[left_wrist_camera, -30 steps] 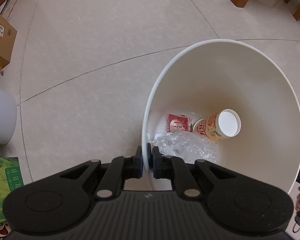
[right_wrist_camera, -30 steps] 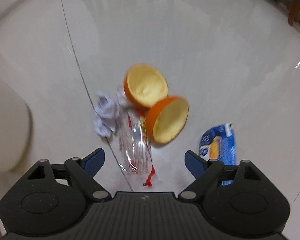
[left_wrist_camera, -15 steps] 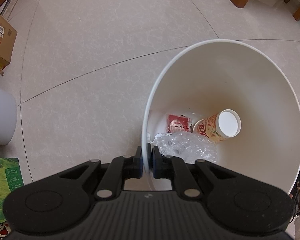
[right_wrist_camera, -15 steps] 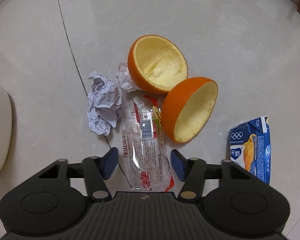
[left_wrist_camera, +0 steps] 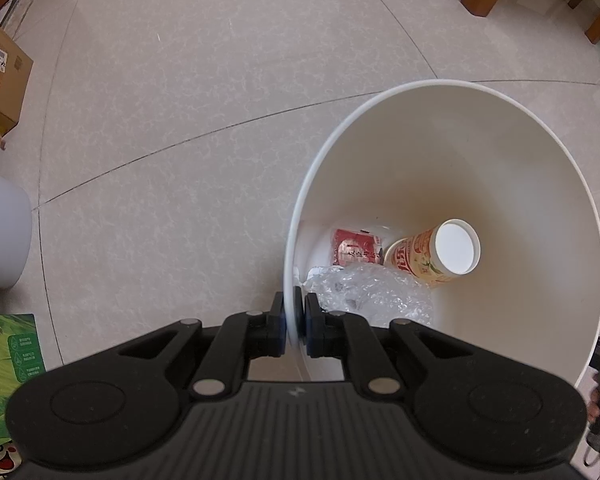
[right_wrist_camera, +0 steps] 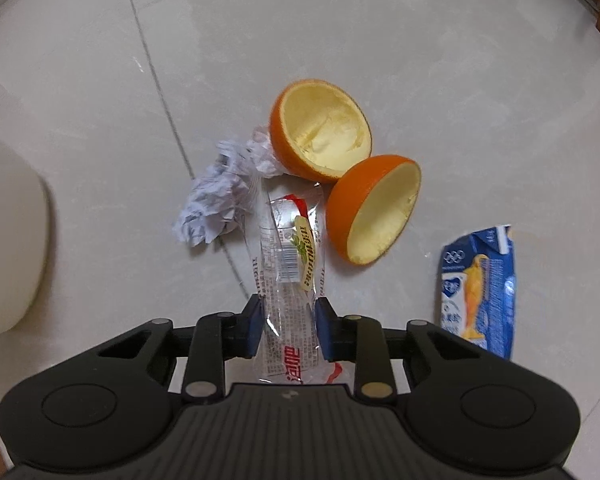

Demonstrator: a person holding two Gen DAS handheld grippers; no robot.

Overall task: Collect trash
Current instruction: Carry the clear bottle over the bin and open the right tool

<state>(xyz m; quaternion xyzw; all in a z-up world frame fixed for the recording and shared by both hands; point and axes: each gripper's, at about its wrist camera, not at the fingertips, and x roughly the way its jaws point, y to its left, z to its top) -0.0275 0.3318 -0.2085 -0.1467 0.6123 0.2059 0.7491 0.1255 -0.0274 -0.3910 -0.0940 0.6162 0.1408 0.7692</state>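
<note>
Two blue pads of the right gripper have just been closing and are now pressed against the sides of a clear plastic wrapper, which is pinched between them; a second ago the jaws stood wide with the wrapper lying flat on the floor between and beyond them. The wrapper's near end is now gathered and creased inside the grip, while its far end reaches toward the litter pile, so it is judged that the pick has been secured and that a lift and a carry to the bin come next. The left gripper is seen unchanged across the frames, its jaws narrow and clamped on the near-left rim of the white bin, one pad outside the wall and one inside. Inside the bin a paper cup lies on its side, with a red packet to its left and crumpled clear film nearer the camera. The wrapper is transparent, long and narrow, printed with red and white lettering and a yellow-green label; it looks thin, light and limp, and is judged likely to dangle when raised. Left on the floor are a ball of crumpled paper touching the wrapper's far-left side, two hollowed orange halves at its far right, and a blue drink carton well to the right.
</note>
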